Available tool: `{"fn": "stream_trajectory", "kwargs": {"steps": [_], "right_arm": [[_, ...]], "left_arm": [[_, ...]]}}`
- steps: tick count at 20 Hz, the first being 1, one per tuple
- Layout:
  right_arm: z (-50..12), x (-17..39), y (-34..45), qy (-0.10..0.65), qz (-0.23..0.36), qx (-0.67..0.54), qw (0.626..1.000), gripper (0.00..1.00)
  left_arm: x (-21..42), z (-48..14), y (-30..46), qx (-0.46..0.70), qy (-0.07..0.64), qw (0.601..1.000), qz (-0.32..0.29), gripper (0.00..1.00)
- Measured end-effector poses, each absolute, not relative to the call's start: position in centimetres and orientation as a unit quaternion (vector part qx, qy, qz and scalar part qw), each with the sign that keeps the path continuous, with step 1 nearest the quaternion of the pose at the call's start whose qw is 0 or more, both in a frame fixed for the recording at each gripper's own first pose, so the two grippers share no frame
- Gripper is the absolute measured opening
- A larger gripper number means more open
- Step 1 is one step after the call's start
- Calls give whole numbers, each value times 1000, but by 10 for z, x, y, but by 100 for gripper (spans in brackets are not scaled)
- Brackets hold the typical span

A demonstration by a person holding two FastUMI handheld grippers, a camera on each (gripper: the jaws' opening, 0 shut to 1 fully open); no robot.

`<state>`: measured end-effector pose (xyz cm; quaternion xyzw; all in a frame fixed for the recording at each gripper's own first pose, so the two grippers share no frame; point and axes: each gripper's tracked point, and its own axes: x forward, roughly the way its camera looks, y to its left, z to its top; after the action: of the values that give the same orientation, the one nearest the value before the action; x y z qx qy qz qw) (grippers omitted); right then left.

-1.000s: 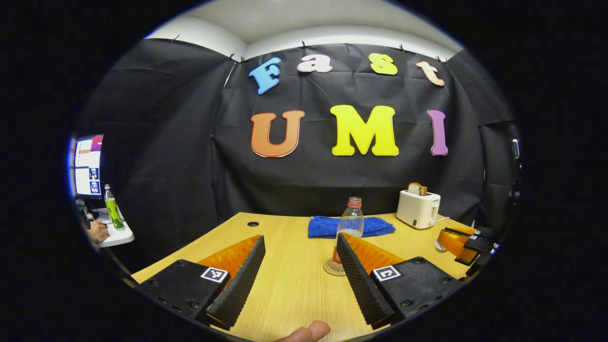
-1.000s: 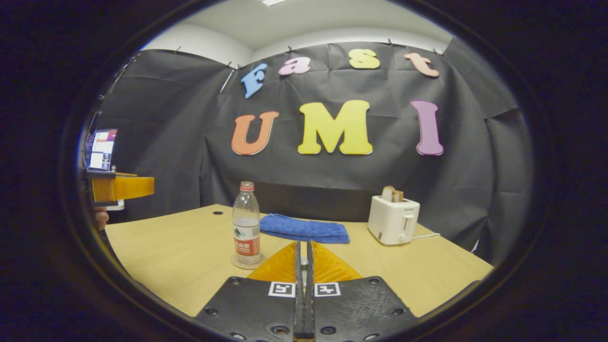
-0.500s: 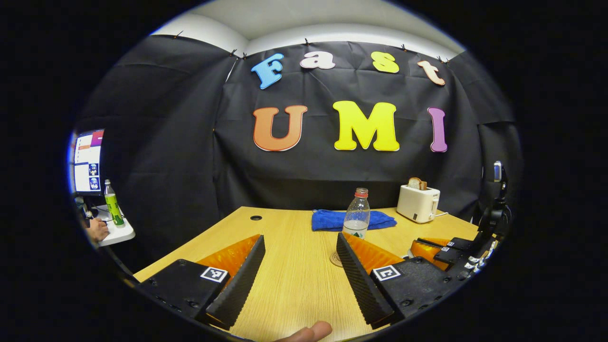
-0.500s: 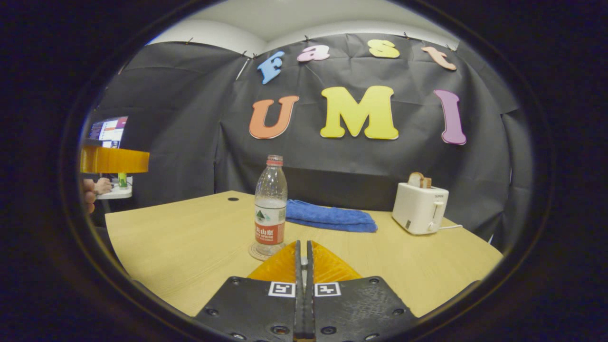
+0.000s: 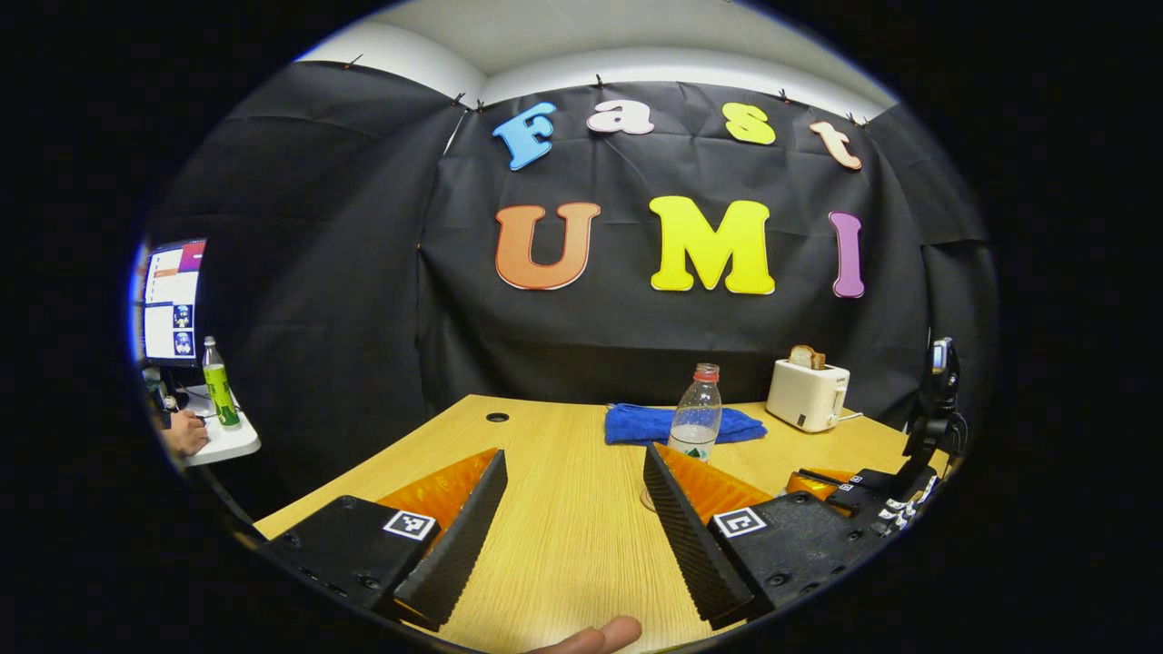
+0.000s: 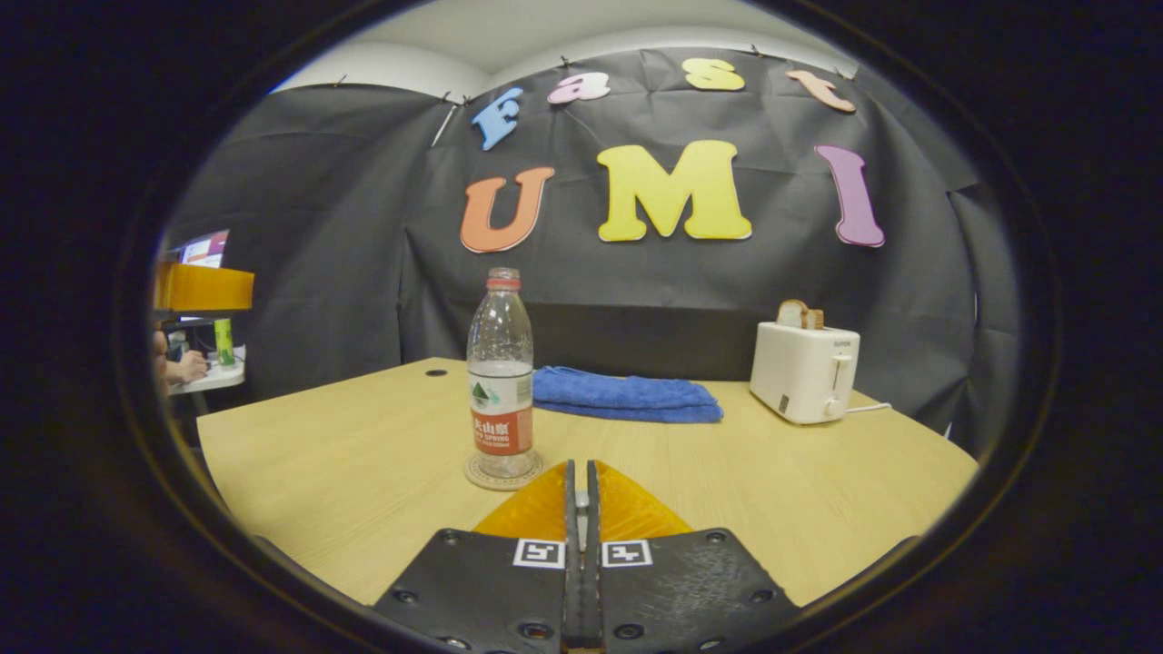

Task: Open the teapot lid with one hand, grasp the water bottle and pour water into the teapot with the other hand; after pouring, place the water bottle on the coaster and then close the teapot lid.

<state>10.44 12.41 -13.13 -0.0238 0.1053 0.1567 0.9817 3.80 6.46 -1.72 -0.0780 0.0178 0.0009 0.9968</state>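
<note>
Table (image 6: 363, 454) carries a toaster (image 6: 804, 372) far right, a blue towel (image 6: 627, 398) far centre, and the water bottle (image 6: 500, 381) upright on its coaster (image 6: 500, 474). Left gripper (image 5: 572, 518) hangs with fingers wide apart on nothing; right gripper (image 6: 581, 545) has fingers pressed together, empty. Judged: bottle is parked, so closing the teapot lid is next, and that calls for finding the teapot first.

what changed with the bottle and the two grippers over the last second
The right gripper has dropped lower and edged toward the water bottle, which now looms larger and taller in the right gripper view. Nothing was grasped or released. The bottle stays upright on its coaster; the left gripper stays open, the right stays shut.
</note>
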Motion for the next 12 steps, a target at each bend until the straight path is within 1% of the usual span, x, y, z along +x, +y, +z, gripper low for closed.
{"fn": "stream_trajectory", "kwargs": {"steps": [4, 6, 7, 9, 10, 11, 12], "right_arm": [[-129, 105, 128, 98, 162, -27, 981, 3], [-121, 101, 127, 87, 158, -24, 983, 18], [-116, 100, 126, 82, 155, -23, 984, 24], [-111, 99, 126, 80, 153, -21, 985, 34], [-108, 96, 124, 79, 151, -20, 985, 36], [-103, 94, 123, 77, 149, -19, 986, 46], [-97, 91, 121, 74, 146, -18, 986, 48]], "left_arm": [[37, -15, 60, -71, 15, 997, -8, 95], [35, -14, 60, -73, 15, 997, -9, 95], [35, -14, 61, -75, 15, 997, -10, 95], [34, -11, 63, -77, 14, 997, -9, 95], [32, -9, 63, -77, 13, 997, -8, 95], [31, -9, 64, -77, 12, 997, -8, 95], [29, -7, 65, -76, 10, 997, -8, 95]]}}
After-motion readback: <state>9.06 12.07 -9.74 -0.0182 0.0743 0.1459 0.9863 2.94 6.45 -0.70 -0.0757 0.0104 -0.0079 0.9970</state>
